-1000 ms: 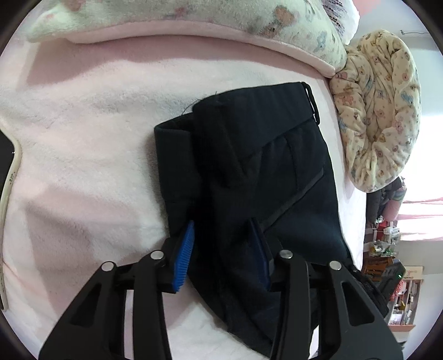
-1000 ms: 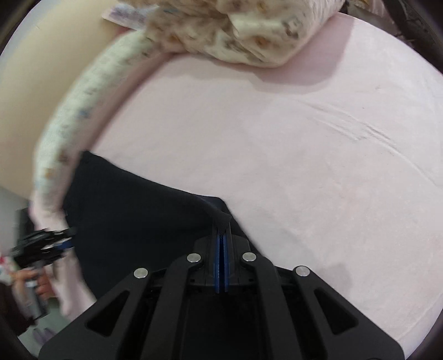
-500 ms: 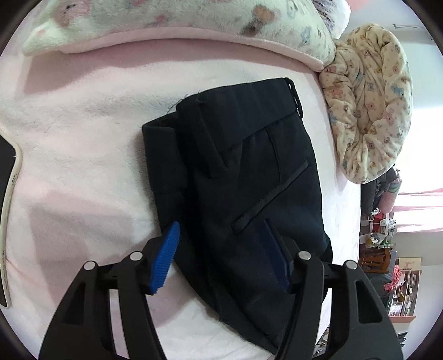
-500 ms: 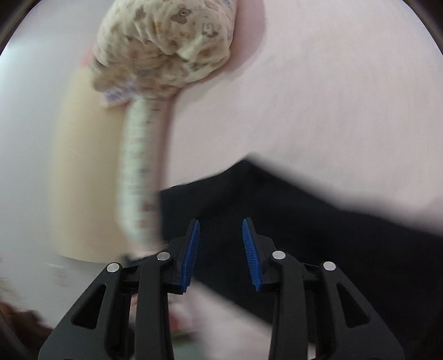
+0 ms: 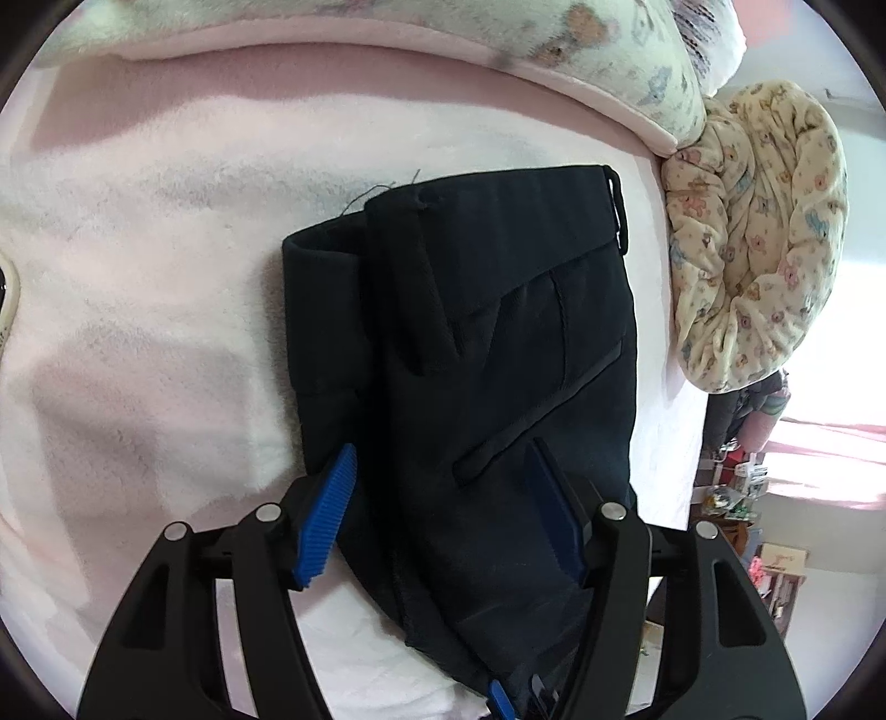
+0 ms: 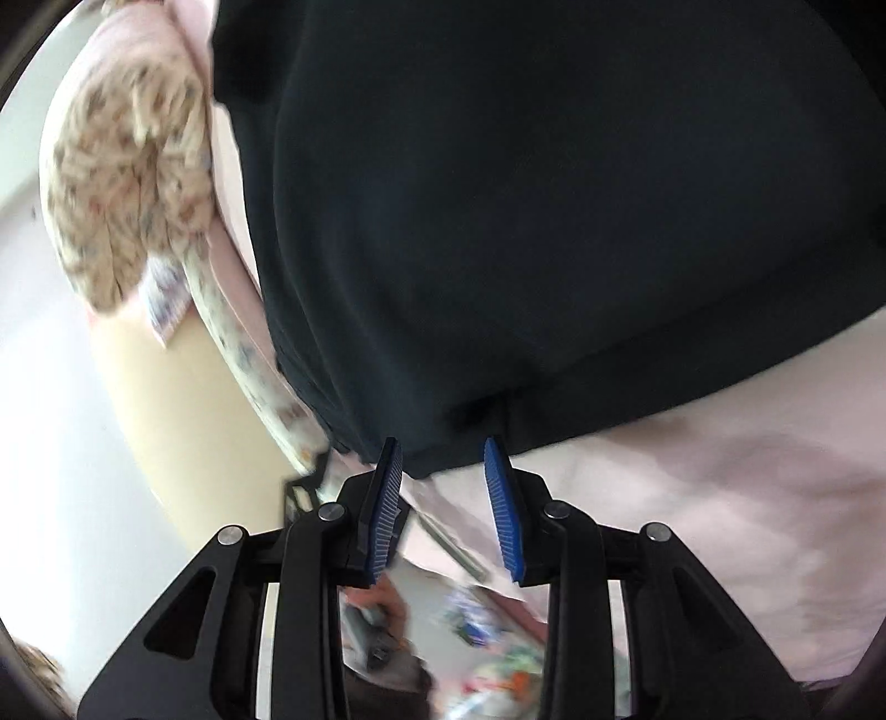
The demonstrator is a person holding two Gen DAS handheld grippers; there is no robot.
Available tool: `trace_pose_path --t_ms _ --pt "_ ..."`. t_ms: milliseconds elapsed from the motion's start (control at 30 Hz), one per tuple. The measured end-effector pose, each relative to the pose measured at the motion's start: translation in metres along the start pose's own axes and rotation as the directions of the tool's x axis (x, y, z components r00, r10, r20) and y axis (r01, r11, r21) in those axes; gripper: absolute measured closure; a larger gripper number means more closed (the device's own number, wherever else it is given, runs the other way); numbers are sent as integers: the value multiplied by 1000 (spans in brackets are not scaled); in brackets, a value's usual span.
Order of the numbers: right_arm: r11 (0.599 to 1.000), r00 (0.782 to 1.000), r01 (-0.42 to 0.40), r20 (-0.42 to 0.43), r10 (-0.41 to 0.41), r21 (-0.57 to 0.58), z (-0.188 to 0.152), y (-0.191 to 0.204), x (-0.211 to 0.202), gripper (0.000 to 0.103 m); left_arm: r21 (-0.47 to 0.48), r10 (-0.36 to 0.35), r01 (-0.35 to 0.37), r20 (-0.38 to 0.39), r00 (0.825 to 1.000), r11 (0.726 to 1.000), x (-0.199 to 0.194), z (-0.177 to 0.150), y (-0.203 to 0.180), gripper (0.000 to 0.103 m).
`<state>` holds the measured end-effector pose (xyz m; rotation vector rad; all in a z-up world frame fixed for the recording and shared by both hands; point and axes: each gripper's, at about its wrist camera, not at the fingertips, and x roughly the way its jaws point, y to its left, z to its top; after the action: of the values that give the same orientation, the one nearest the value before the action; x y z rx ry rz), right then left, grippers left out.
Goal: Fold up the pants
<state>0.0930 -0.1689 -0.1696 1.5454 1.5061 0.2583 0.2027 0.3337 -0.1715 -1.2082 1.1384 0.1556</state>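
- The left gripper (image 5: 437,518) had its jaws wide apart, and they held nothing.
- Its two blue pads (image 5: 326,515) stood over the near end of the pants (image 5: 498,354), one pad by the left edge of the cloth and one above the dark middle.
- I could not tell if those pads were touching the cloth or just hanging above it.
- The right gripper (image 6: 446,501) had its jaws apart too, with nothing pinched between them.
- Its blue pads (image 6: 387,509) sat right at the near edge of the pants (image 6: 526,221), one on each side of a small crease in that edge.
- The view from the right side was blurry, so little things there were hard to make out.
- The pants were dark, almost black, and lay folded in a thick stack on the bed.
- One folded layer stuck out a bit on the left side of the stack.
- A slanted pocket line (image 5: 537,410) showed on the top layer, and the waistband end with a belt loop (image 5: 617,207) pointed away from the left gripper.
- Under the pants lay a soft pink blanket (image 5: 138,310) that covered the bed.
- A long pillow (image 5: 387,27) with little pictures on it ran along the far side of the bed.
- A bundled quilt (image 5: 764,232) with small bears on it sat just beside the far right corner of the pants.
- Past the edge of the bed there was a messy room with shelves (image 5: 775,576), far from the pants.
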Motion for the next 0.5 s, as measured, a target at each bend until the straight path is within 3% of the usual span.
trace_pose_path --t_ms 167,333,367,400,433,467,500 --pt "996 997 70 36 -68 -56 6 17 20 69 -24 -21 20 -23 1000 999 2 5 4 40" --pt "993 992 115 64 -113 -18 12 16 25 69 -52 -18 16 -45 999 999 6 11 4 39" --pt "994 990 112 83 -110 -18 10 14 24 71 -51 -18 16 -46 999 999 6 12 4 40" --pt "993 989 116 98 -113 -22 9 14 23 86 -46 -12 10 -49 999 999 7 12 3 41" --pt "993 986 117 119 -113 -30 7 10 19 92 -40 5 -7 -46 999 999 6 12 2 45" --pt "992 984 116 140 -109 -42 6 11 18 92 -35 25 -26 -38 999 999 4 12 1 67" --pt "991 982 117 154 -107 -58 5 16 18 93 -25 53 -54 -37 998 998 3 12 0 78"
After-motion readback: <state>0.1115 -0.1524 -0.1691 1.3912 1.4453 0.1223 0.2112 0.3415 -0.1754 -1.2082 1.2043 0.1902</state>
